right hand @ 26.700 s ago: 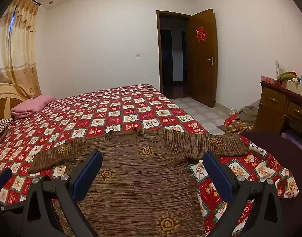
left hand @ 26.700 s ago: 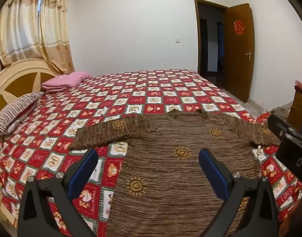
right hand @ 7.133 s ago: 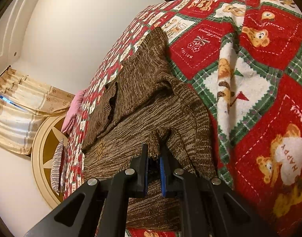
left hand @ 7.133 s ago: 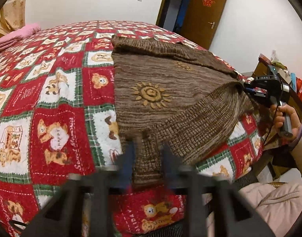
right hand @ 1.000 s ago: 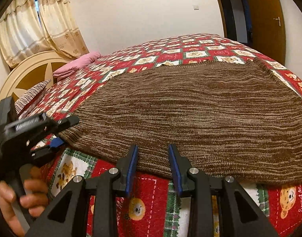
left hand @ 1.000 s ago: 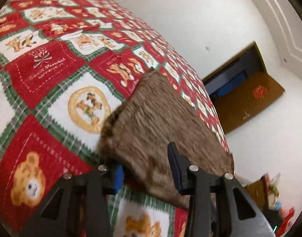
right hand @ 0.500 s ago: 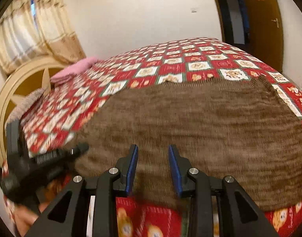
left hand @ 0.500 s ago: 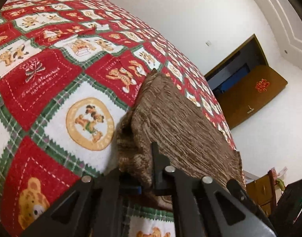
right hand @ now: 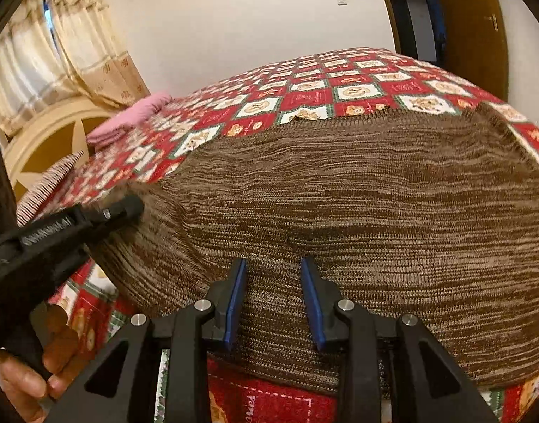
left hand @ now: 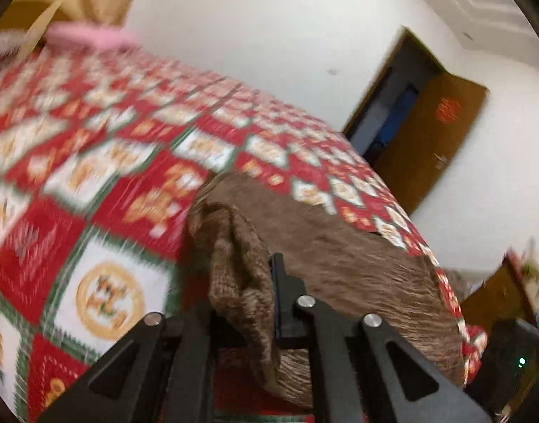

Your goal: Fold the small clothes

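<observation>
Left gripper (left hand: 241,299) is clamped on a bunched corner of the sweater (right hand: 357,211), which lies folded on the bed (right hand: 304,98). Right gripper (right hand: 273,303) is partly open over the near edge, holding nothing. Risk: lifting by one corner only drags the knit and the fold slumps; the thick bunch could also slip out of the fingers.

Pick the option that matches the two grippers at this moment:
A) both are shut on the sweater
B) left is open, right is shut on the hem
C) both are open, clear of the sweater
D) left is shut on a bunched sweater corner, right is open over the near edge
D: the left gripper pinches a bunched corner of the sweater, while the right gripper shows a gap between its blue pads over the near edge.
</observation>
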A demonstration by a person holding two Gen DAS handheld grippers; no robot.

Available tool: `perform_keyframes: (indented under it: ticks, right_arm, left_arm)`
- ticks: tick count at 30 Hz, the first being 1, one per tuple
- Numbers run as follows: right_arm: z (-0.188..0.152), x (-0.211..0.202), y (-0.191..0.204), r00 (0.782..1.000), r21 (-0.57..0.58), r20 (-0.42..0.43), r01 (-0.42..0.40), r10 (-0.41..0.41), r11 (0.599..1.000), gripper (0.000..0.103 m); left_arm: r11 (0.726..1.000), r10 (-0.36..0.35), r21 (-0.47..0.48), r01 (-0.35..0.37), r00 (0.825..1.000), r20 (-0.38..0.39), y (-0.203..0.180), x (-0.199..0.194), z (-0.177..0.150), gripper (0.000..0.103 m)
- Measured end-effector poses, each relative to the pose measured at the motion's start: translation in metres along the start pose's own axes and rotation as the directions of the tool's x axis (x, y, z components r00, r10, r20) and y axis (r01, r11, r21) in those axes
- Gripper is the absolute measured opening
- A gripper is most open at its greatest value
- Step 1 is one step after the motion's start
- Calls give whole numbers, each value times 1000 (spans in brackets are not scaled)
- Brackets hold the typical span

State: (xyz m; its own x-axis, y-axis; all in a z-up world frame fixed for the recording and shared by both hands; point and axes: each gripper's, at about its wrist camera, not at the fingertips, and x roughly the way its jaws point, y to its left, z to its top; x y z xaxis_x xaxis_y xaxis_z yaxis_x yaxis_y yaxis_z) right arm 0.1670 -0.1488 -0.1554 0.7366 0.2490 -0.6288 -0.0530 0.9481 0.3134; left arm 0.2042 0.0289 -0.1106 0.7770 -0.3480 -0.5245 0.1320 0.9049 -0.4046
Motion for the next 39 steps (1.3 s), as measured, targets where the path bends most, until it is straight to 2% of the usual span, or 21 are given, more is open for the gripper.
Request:
perform_keyframes:
  ticks: [2,3,5,9,12,15,16,17,19,21,23,28,33,34,35,37,39]
  right_arm:
    - [0,1,-4,1000,26,6,-27,27,999,34]
    - [-1,-1,-8,999,47,13,-44,44,998,34]
    - [-1,-3,-17,996,101,28,-88,86,991,34]
    - [-4,-9,-35,986,192,26,-164,162,968,34]
    - [-4,-14,-45,978,214,13,-205,207,955,34]
    - [9,-19,-58,973,238,10,-227,231,944,35]
    - [17,-20,-63,970,248,19,-238,241,939,44]
    - [27,-20,-66,967,260,29,-253,254,932,60]
    - [48,-18,-70,948,290,64,-317,313,903,80]
    - [68,-8,-70,922,298,68,-383,381,875,80]
    - [89,13,-61,898,275,28,-428,438,861,80]
    - [119,77,-39,881,231,-87,-437,465,869,80]
    - [128,120,-20,876,181,-169,-424,453,887,80]
    - [125,121,-18,877,162,-170,-426,450,890,74]
    - [126,123,-15,878,146,-176,-425,446,894,50]
    - [122,127,-12,880,143,-201,-407,429,902,18]
    - [121,123,-13,896,134,-182,-385,405,913,16]
  left_arm:
    - [994,-10,109,9,1000,7,-22,-2,1,5]
    - [984,-28,178,28,1000,0,-36,0,-3,5]
    - [964,-54,257,62,998,-36,-51,5,-11,5]
    - [941,-59,324,95,991,-117,-65,23,-26,4]
    - [944,-58,313,109,984,-168,-62,31,-32,4]
    - [952,-84,275,133,979,-184,-54,32,-31,4]
    - [954,-88,266,137,978,-189,-53,33,-32,4]
    - [956,-88,258,139,976,-199,-52,35,-33,4]
    - [956,-89,258,143,974,-211,-53,36,-36,4]
    - [954,-91,263,147,973,-213,-56,35,-38,4]
    - [954,-95,259,151,972,-216,-56,35,-39,4]
    - [958,-119,231,171,967,-224,-53,35,-39,5]
    - [959,-135,213,185,964,-229,-51,35,-39,5]
    - [960,-140,205,189,963,-231,-50,35,-39,5]
    - [961,-146,197,195,961,-235,-48,36,-39,6]
    - [962,-160,177,206,957,-241,-46,36,-38,6]
    - [963,-173,160,216,954,-246,-44,37,-38,7]
